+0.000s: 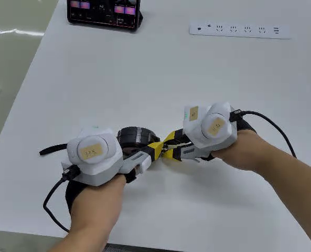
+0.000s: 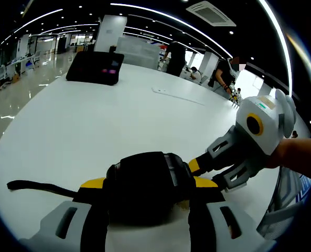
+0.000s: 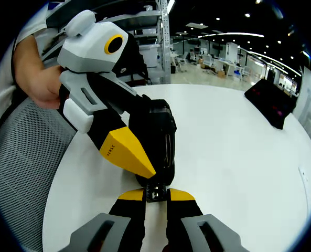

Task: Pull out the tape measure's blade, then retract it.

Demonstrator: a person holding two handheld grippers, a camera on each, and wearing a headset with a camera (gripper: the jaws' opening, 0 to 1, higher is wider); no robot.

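Gripping the tape (image 1: 136, 135) by its black case, the left gripper (image 2: 149, 185) has its jaws closed in on the case's two flat sides, a yellow tip showing on either side of it in the left gripper view; the case stands on edge at the white table (image 1: 145, 79), near the front edge and between the two grippers, though I cannot tell whether it touches the top; its black strap (image 1: 52, 149) trails away to the left, flat on the table; the right gripper (image 3: 156, 196) faces the left one from the other side, its jaws nearly together, pinching the small metal hook (image 3: 156, 188) at the blade's end; in the right gripper view the hook sits just beside the case's mouth, and I cannot tell how much blade, if any, is out; in the head view the yellow tips of both grippers come close together just right of the case; farther back, well apart from the work, a dark tablet (image 1: 104, 11) with pink lit tiles stands at the table's far edge, and a white power strip (image 1: 239, 29) lies to its right.
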